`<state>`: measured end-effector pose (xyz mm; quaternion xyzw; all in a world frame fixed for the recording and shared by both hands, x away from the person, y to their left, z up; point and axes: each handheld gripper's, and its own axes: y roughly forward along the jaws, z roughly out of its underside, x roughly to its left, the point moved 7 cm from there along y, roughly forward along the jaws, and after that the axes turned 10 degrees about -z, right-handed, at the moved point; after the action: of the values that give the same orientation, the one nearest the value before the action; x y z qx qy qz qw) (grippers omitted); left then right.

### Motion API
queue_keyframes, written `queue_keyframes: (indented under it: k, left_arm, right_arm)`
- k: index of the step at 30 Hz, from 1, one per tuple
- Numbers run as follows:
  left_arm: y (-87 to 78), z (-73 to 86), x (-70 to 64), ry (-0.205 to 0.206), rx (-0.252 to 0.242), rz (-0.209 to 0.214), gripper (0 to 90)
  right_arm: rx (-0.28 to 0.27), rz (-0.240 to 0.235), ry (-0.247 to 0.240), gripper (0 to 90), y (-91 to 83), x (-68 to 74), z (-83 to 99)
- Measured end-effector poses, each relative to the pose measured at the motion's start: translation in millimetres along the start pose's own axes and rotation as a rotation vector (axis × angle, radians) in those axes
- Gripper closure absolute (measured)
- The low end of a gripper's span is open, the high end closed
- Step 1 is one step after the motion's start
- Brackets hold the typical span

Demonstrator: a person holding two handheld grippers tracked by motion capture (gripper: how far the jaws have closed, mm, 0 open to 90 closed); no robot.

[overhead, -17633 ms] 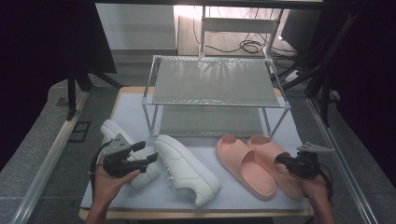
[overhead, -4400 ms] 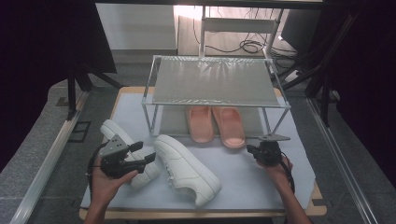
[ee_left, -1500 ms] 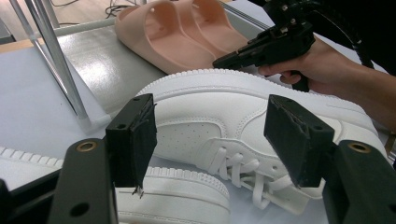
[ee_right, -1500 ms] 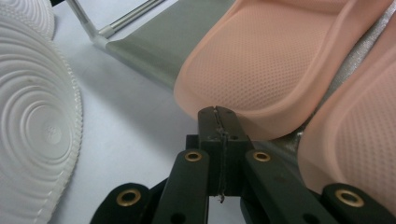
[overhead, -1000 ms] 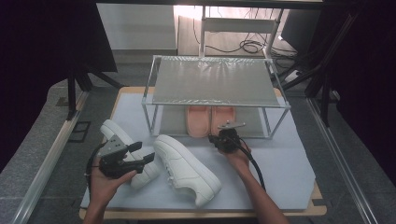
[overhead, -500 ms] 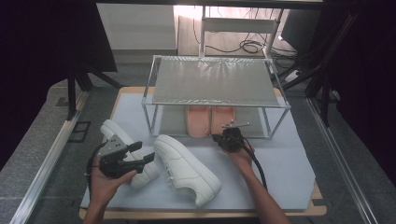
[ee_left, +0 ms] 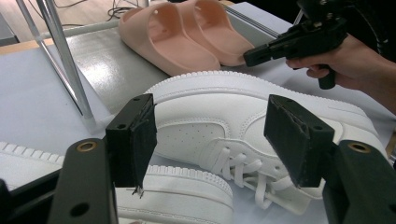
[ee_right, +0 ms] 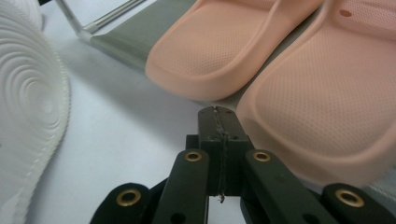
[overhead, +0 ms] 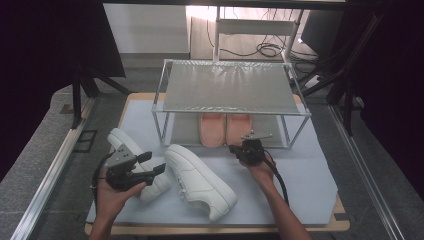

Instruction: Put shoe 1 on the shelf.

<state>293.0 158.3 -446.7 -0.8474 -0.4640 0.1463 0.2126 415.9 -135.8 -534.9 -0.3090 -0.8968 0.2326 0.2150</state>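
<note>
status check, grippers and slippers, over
Right gripper shut, empty, nosed up to the pink slippers on the rack's lower shelf. Left gripper open, over the white sneakers. Nothing in the way.

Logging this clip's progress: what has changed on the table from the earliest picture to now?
The pink slippers went from the mat's front right onto the rack's lower shelf, side by side. The right tongs followed them in from the right edge and now sit shut just in front of their heels, holding nothing. The left tongs stayed open over the two white sneakers, which did not move.
</note>
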Motion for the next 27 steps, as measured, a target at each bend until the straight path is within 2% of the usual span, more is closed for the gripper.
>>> queue_keyframes:
  k: [9, 16, 27]
  left_arm:
    - [1.9, 0.9, -0.5, -0.001, 0.007, 0.000, 34.8]
    - [3.1, 1.4, -1.3, 0.001, 0.012, 0.001, 34.8]
    - [2.8, 1.6, -1.0, -0.001, 0.012, 0.001, 34.8]
  right_arm:
    - [-0.024, -0.001, 0.007, 90.0, -30.1, -3.5, 15.6]
    - [-0.028, 0.010, 0.009, 90.0, -47.1, -6.9, 31.0]
    - [0.008, 0.000, -0.008, 89.3, -57.8, -3.1, 49.6]
